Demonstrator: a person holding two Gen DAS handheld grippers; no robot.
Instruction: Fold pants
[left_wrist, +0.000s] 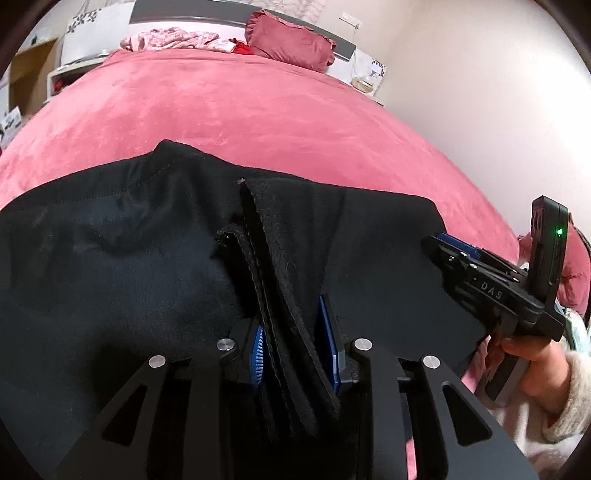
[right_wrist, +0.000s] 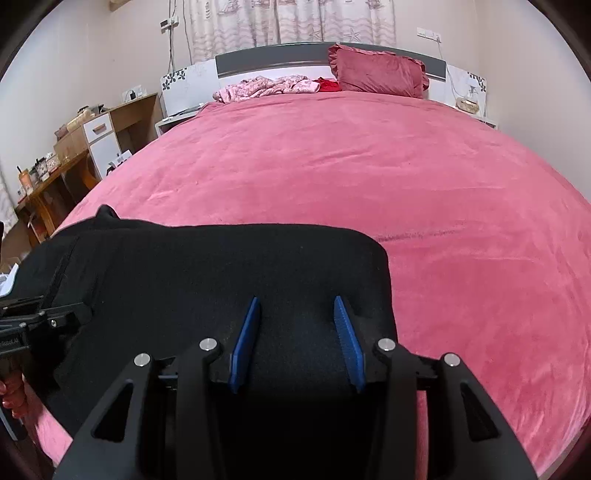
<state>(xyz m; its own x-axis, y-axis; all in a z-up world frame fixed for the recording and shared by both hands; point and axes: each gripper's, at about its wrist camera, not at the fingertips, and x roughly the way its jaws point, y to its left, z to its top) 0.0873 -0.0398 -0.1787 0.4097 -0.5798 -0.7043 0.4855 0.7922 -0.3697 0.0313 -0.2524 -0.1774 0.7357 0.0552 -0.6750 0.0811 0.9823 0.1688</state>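
left hand-held gripper (left_wrist: 291, 332) clamps pants (left_wrist: 147, 258) hem | right hand-held gripper (right_wrist: 295, 332) open astride pants, right view only

The black pants (left_wrist: 147, 258) run off the left edge of the left wrist view and under that gripper's body at the bottom, so their full length stays unseen. The folded band clamped between the left gripper's (left_wrist: 291, 332) fingers (left_wrist: 256, 347) vanishes below into shadow. In the right wrist view, whether the right gripper's (right_wrist: 297, 328) fingers (right_wrist: 349, 343) press the cloth cannot be told. The hand (left_wrist: 532, 365) holding it is cut by the right edge. Small items on the wooden desk (right_wrist: 55, 173) are too tiny to identify.
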